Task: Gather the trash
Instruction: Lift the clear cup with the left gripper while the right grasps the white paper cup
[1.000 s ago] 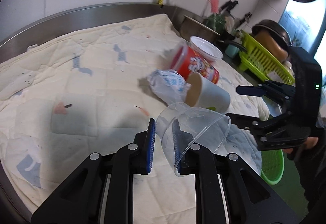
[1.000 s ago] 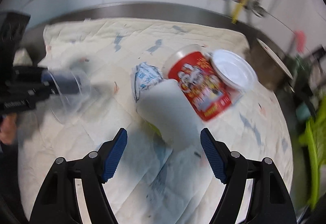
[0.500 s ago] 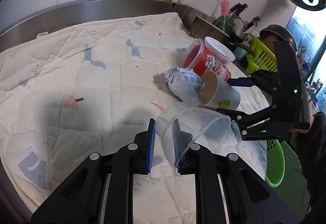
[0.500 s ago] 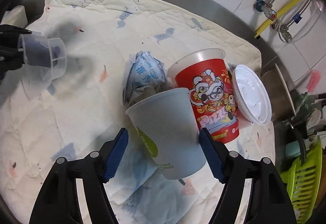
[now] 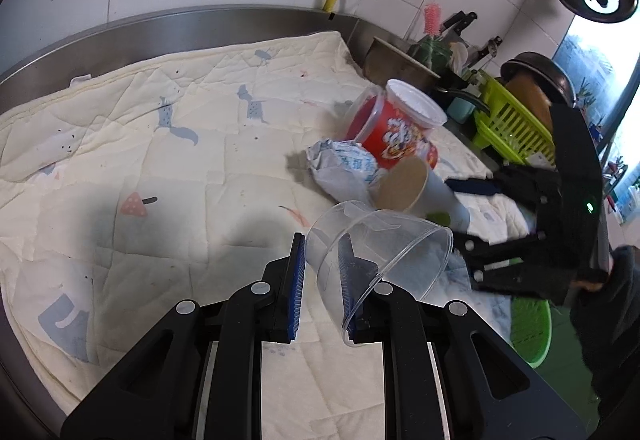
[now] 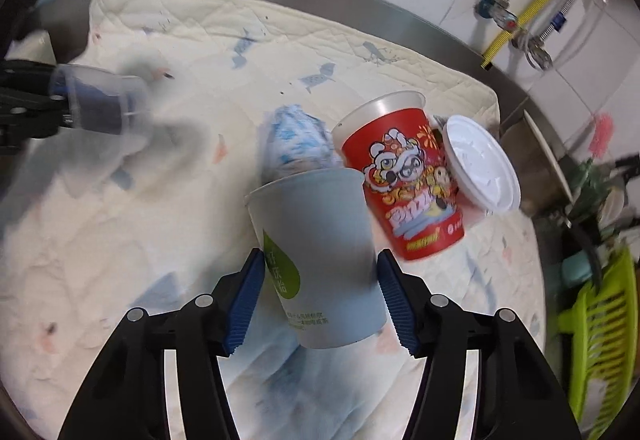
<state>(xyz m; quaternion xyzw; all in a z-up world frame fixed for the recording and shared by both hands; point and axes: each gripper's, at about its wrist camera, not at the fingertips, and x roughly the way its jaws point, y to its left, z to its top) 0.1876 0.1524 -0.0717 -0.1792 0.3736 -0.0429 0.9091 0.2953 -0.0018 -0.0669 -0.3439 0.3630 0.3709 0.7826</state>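
Observation:
My left gripper is shut on the wall of a clear plastic cup, held tilted above the quilt; the same cup shows at far left in the right wrist view. A white paper cup with a green logo lies on its side, its brown mouth facing the left camera. My right gripper straddles it, jaws closing, with both blue pads meeting the cup's sides. Behind it lie a crumpled blue-and-white wrapper, a red noodle cup and its white lid.
A cream quilted cloth covers the steel counter, which has a raised rim along the tiled wall. A green dish rack with pans stands to the right, and a green basket sits on the floor beyond the counter edge.
My right gripper has come in around the paper cup and its jaws have narrowed onto it. The left gripper has kept hold of the clear cup in much the same place.

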